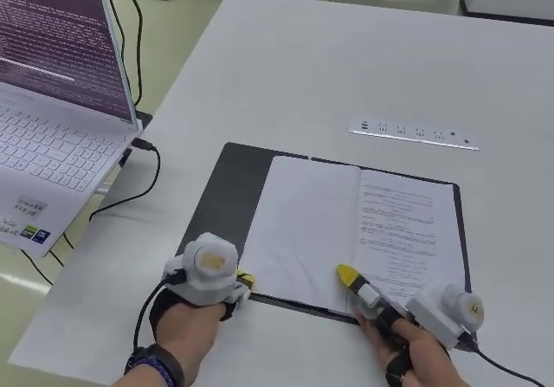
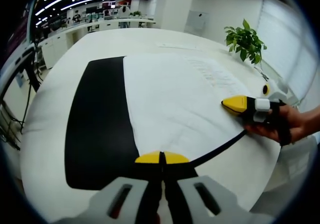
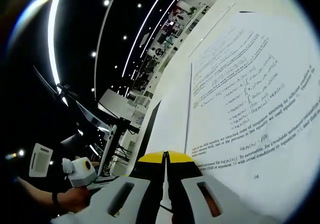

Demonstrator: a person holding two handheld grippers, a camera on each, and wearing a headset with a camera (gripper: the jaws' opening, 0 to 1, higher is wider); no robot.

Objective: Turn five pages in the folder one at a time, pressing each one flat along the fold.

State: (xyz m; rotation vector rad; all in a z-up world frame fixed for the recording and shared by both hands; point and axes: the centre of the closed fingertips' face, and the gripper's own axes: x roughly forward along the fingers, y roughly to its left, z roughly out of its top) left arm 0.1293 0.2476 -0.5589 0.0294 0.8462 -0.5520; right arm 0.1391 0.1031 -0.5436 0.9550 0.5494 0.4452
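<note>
Left gripper point(image 1: 244, 279): jaws pressed together, tips forward, left hand point(image 1: 186, 325) low behind it. Right gripper point(image 1: 347, 274): jaws together too, angled toward the left one, right hand point(image 1: 417, 352) behind.

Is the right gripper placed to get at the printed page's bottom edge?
Likely yes: the right gripper sits shut by the fold, next to the printed page, and nothing lies between them.
</note>
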